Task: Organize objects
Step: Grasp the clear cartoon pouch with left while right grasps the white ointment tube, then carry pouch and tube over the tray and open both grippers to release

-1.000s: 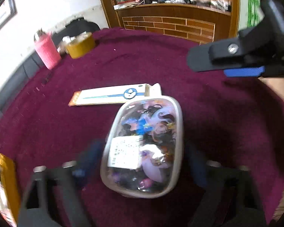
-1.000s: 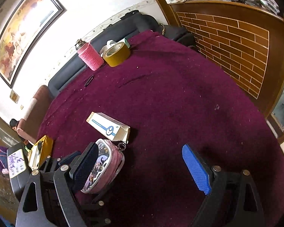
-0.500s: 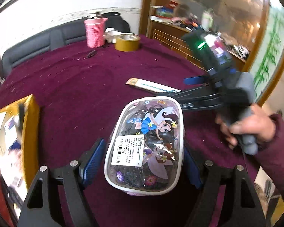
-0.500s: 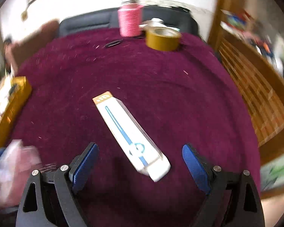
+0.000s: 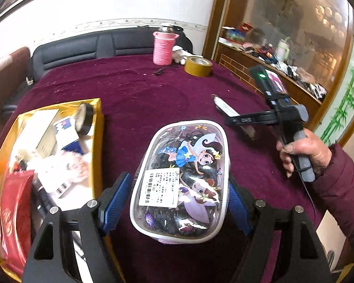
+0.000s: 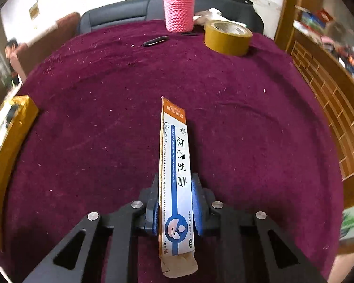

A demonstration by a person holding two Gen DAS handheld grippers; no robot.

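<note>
My left gripper (image 5: 177, 202) is shut on a clear cartoon-printed pouch (image 5: 180, 179) full of dark hair ties and holds it above the maroon table, just right of a gold box (image 5: 99, 127). My right gripper (image 6: 175, 206) is shut on a long white-and-blue ointment carton (image 6: 175, 165), with its far end pointing away over the cloth. In the left wrist view the right gripper (image 5: 245, 120) sits at the right with the carton (image 5: 226, 109) in its jaws.
The gold box holds small boxes, a red packet and a round tin, and also shows at the left edge of the right wrist view (image 6: 9, 127). A pink-sleeved flask (image 6: 179, 7), a tape roll (image 6: 227, 37) and a black clip (image 6: 155, 40) stand at the far table edge. A brick-patterned wooden counter (image 6: 323, 89) is at right.
My right gripper has closed on the carton, which now lies straight between its fingers. My left gripper has carried the pouch leftward beside the gold box.
</note>
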